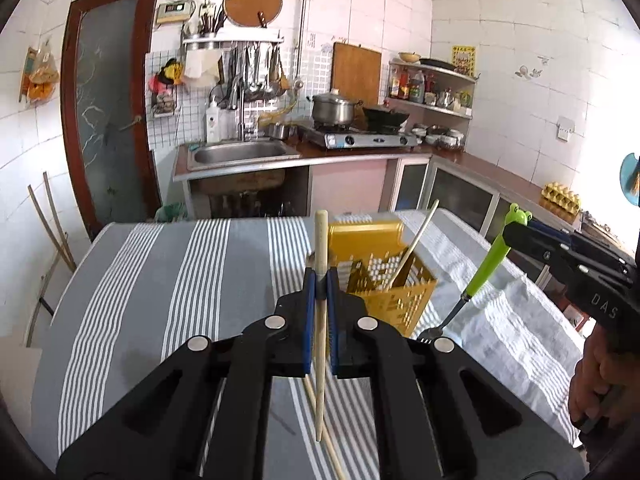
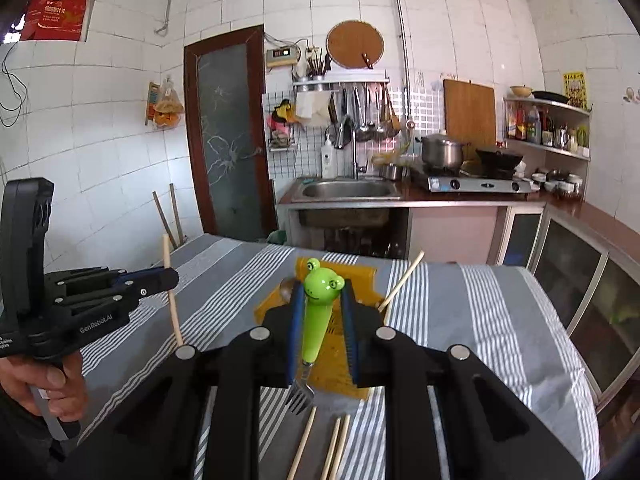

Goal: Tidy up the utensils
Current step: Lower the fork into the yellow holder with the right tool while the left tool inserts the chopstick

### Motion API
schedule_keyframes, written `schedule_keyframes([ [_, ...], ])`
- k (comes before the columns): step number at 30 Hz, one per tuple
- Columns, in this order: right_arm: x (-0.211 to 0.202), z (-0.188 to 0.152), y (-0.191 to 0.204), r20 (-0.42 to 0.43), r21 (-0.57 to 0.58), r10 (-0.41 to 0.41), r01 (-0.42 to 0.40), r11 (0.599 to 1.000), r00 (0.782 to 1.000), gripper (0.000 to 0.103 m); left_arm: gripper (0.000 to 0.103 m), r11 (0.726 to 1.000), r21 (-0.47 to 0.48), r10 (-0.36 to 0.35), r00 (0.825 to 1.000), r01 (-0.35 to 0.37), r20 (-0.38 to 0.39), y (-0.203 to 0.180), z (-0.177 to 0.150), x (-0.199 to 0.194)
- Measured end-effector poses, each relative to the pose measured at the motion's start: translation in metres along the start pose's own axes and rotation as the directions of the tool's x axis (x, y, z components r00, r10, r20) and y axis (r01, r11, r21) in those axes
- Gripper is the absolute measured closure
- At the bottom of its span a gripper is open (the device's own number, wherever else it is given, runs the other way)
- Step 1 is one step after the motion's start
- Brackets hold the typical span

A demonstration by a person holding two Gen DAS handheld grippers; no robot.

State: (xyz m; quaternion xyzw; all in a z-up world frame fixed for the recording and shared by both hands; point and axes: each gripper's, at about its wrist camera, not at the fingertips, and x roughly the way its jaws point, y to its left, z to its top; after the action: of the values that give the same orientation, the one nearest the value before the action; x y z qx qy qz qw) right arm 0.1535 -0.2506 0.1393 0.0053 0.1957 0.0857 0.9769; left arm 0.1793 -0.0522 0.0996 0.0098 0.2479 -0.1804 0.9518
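The left gripper (image 1: 321, 280) has its jaws clamped on a chopstick (image 1: 320, 320), held upright above the striped bench (image 1: 160, 280). Just ahead and right of those jaws stands a yellow basket (image 1: 384, 276) with one chopstick leaning inside. The right gripper (image 2: 320, 300) jaws grip a frog-handled fork (image 2: 318, 312), tines down. More chopsticks (image 2: 336, 448) lie below those jaws.

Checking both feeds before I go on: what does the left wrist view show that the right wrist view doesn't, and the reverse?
Left wrist only: the egg tray on the counter. Right wrist only: three loose chopsticks on the striped cloth and a red box up high. Both: the yellow basket, the left gripper clamping a chopstick, the right gripper clamping the frog-handled fork.
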Motion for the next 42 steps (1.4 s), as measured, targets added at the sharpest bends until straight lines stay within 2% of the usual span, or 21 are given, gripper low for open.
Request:
schedule_keyframes([
  [15,-0.011,0.043,-0.010,0.076,-0.040,-0.042,0.045,0.998,0.996,0.084,0.099,0.999,0.037,-0.024,0.995,0.020,0.096,-0.019,0.059,0.001],
  [27,0.003,0.070,-0.011,0.102,-0.068,-0.058,0.065,0.996,0.993,0.084,0.099,0.998,0.046,-0.043,0.984,0.035,0.172,-0.028,0.100,0.007],
  [33,0.019,0.074,-0.014,0.098,-0.069,-0.069,0.076,0.995,0.993,0.084,0.099,0.999,0.045,-0.037,0.981,0.029,0.189,-0.027,0.115,0.027],
  [36,0.029,0.074,-0.017,0.091,-0.064,-0.074,0.080,0.995,0.993,0.084,0.099,0.999,0.049,-0.008,0.981,-0.001,0.196,-0.025,0.116,0.045],
  [42,0.054,0.072,-0.027,0.072,-0.049,-0.082,0.086,0.995,0.994,0.084,0.099,1.000,0.021,-0.014,0.988,0.011,0.155,-0.016,0.108,0.080],
])
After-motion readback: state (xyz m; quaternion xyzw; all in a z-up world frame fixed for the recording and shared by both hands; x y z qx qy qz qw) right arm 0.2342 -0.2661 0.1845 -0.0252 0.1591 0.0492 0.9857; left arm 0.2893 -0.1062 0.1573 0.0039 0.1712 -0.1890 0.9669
